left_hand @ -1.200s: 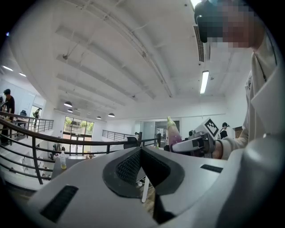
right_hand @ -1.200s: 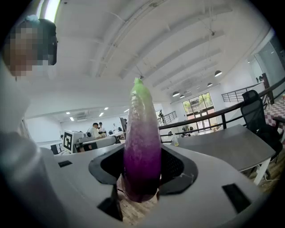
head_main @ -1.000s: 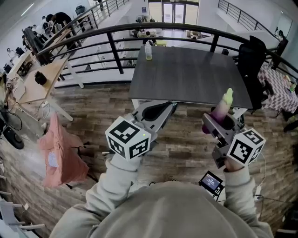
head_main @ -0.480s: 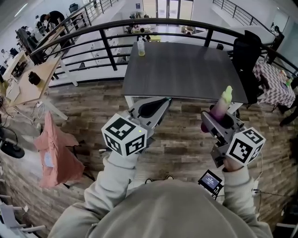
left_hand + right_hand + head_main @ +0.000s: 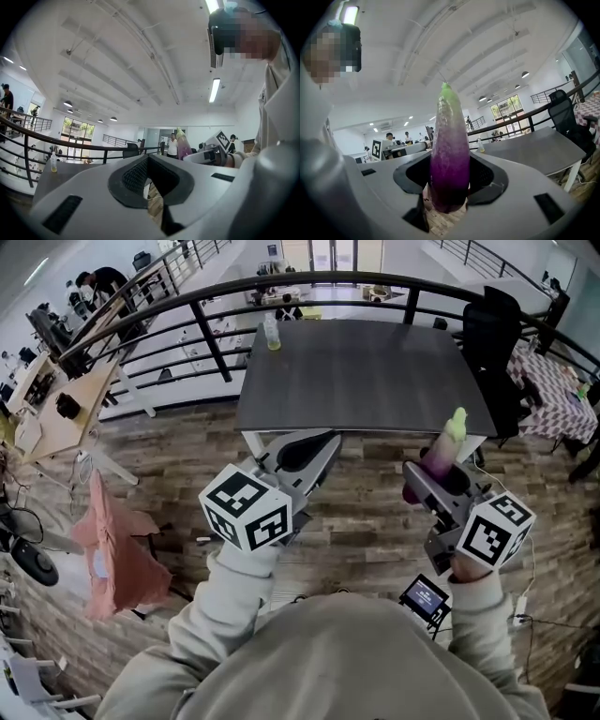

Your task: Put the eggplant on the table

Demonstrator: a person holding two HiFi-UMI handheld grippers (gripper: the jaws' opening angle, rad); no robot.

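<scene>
A purple eggplant with a pale green tip stands upright in my right gripper, whose jaws are shut on its lower half. In the right gripper view the eggplant fills the gap between the pads of the right gripper. My left gripper is level beside it, shut with nothing in it; its pads meet at the tip of the left gripper. Both grippers hang over the wooden floor just short of the near edge of the dark grey table.
A small bottle of yellowish liquid stands at the table's far left corner. A black railing runs behind and to the left of the table. A black office chair stands at the table's right. Pink cloth lies on the floor at the left.
Both grippers and the head have moved toward the table, whose near edge now lies closer to the fingertips. The eggplant stays upright in the right gripper.
</scene>
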